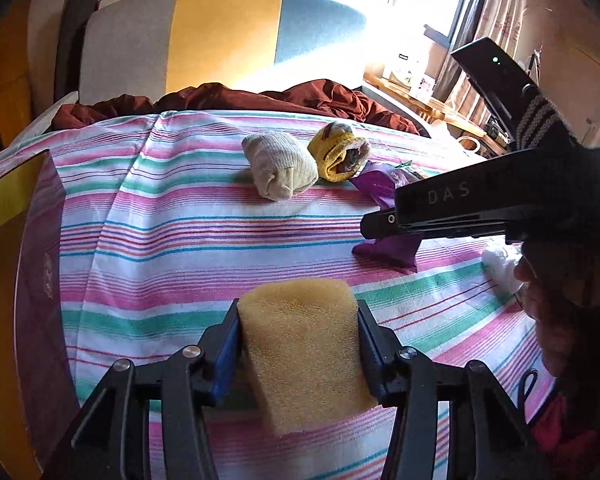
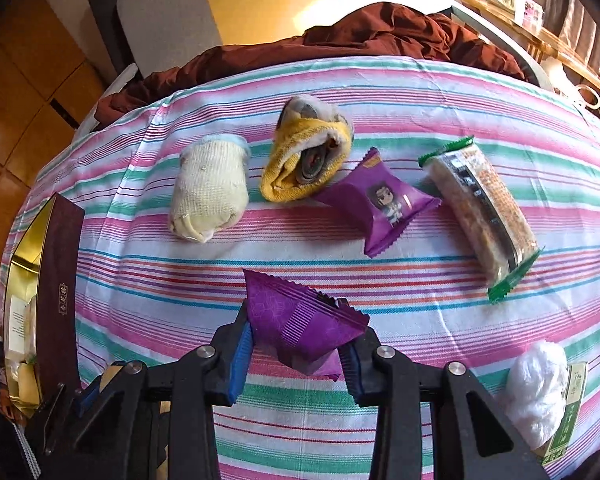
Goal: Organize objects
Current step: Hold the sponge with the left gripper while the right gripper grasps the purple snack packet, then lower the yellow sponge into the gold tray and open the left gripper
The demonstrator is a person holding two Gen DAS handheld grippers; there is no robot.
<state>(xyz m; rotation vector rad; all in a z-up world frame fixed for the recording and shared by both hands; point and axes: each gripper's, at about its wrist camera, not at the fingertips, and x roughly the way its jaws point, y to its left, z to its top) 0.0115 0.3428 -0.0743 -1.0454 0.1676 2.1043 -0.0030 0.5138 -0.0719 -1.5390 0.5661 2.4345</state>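
Observation:
In the left wrist view my left gripper is shut on a yellow sponge, its blue pads pressing both sides just above the striped bedsheet. In the right wrist view my right gripper is shut on a purple snack packet, which tilts above the sheet. That packet also shows under the right tool at the right of the left view. A cream sock roll, a yellow sock roll, a second purple packet and a green-ended cracker bar lie beyond.
A maroon box with a gold inside stands open at the sheet's left edge, holding a few items. A white plastic wad and a green-printed packet lie at the right. A brown blanket is heaped behind the sheet.

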